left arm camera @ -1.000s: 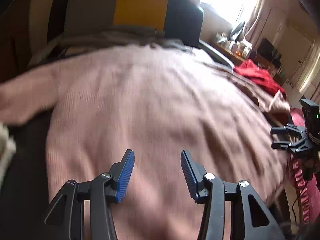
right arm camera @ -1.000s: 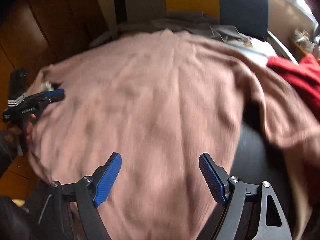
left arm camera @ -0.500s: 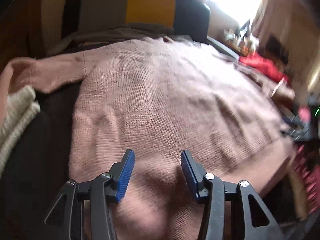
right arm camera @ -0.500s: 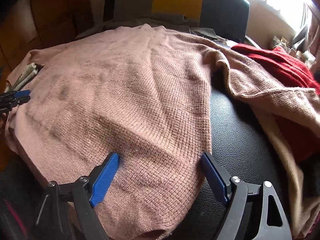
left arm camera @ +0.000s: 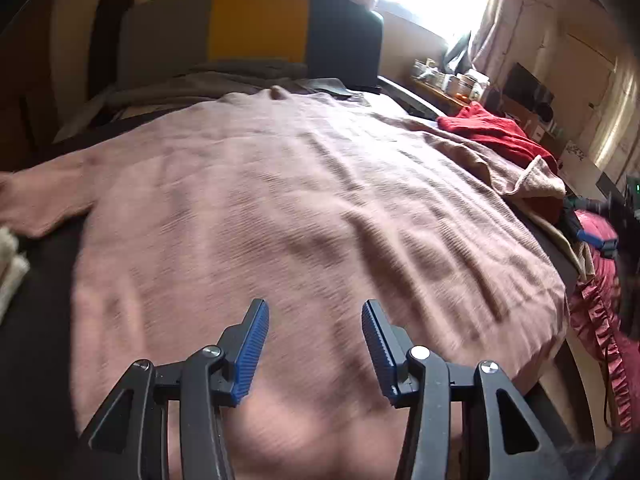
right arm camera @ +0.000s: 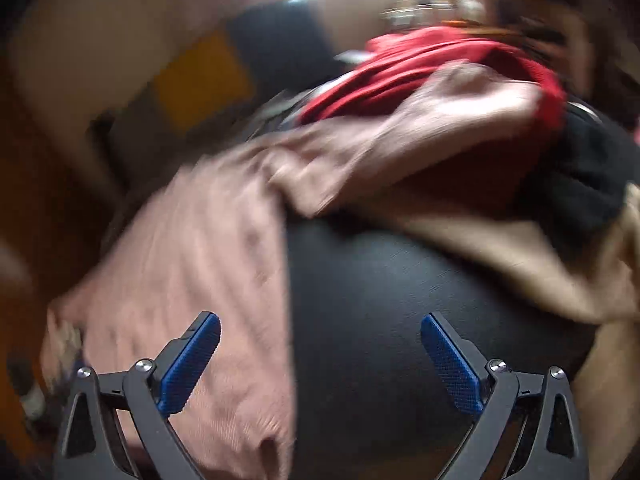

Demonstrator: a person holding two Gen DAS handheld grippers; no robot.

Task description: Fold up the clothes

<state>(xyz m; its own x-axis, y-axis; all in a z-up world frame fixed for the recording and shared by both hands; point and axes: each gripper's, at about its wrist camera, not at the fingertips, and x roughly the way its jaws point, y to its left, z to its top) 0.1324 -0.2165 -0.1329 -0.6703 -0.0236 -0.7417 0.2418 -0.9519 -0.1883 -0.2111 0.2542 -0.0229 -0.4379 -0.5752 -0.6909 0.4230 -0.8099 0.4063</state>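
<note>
A pink knit sweater (left arm camera: 304,208) lies spread flat over a black padded surface (right arm camera: 376,312), one sleeve out to the left. My left gripper (left arm camera: 315,322) is open and empty, just above the sweater's near hem. My right gripper (right arm camera: 320,340) is wide open and empty, over the sweater's right edge (right arm camera: 192,280) and the bare black surface. In the blurred right wrist view the sweater's right sleeve (right arm camera: 420,128) lies over a red garment (right arm camera: 436,56). The right gripper also shows at the far right of the left wrist view (left arm camera: 596,236).
A red garment (left arm camera: 492,132) and a tan cloth (right arm camera: 532,256) lie to the right. A cream knit item (left arm camera: 8,264) sits at the left edge. A grey, yellow and blue cushion (left arm camera: 256,28) stands behind. A maroon ruffled fabric (left arm camera: 600,312) hangs at the right.
My right gripper has swung to the right, off the sweater body toward its right edge and sleeve. My left gripper has shifted slightly, still over the near hem. Both jaws stay open.
</note>
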